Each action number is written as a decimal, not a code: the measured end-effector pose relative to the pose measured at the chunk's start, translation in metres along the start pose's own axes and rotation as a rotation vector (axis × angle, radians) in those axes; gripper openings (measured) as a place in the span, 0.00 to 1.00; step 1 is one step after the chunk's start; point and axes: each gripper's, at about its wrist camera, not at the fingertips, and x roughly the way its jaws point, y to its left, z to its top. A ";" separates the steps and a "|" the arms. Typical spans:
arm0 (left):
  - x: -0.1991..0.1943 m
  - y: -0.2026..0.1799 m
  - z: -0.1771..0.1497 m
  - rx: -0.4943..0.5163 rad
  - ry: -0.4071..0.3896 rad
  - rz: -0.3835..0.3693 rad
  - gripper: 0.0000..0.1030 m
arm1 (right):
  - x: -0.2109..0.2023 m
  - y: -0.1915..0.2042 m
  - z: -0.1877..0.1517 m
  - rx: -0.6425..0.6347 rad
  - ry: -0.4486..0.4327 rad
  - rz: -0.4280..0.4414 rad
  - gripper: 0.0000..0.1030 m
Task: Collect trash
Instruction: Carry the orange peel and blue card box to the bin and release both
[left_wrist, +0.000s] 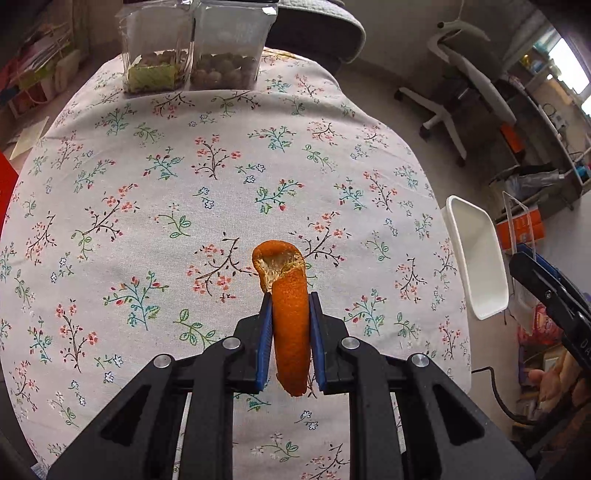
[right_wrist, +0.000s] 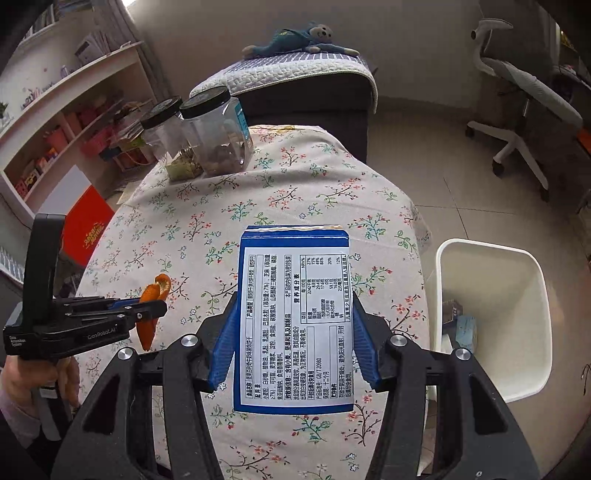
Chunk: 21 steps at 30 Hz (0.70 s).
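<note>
- The left claw (left_wrist: 290, 325) is clamped on a curled strip of orange peel (left_wrist: 290, 321), its blue pads pressing both sides; the peel hangs clear above the counter (left_wrist: 221, 192).
- The right claw (right_wrist: 293, 328) is clamped on a blue and white carton (right_wrist: 293, 317), pads against its two long edges, the printed label facing up and the carton held above the cloth.
- From the right wrist view, the left claw (right_wrist: 155, 308) shows at the left edge with the peel (right_wrist: 153, 306) sticking out of it, a hand (right_wrist: 68, 373) below it.
- A white bin (right_wrist: 491, 325) stands on the floor just beside the counter's right edge, some scraps at its bottom.
- At the counter's far end, two clear jars (right_wrist: 207, 136) with black lids stand side by side.
- Beyond them, a plush toy (right_wrist: 303, 38) lies on a padded seat.
</note>
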 end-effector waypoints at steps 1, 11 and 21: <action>-0.004 -0.002 -0.001 -0.002 -0.013 -0.009 0.18 | -0.009 -0.005 -0.003 0.010 -0.022 0.001 0.50; -0.049 -0.054 -0.002 0.014 -0.183 -0.058 0.18 | -0.045 -0.038 -0.016 0.053 -0.142 -0.037 0.50; -0.052 -0.116 0.005 0.121 -0.273 -0.103 0.18 | -0.047 -0.058 -0.018 0.010 -0.186 -0.187 0.50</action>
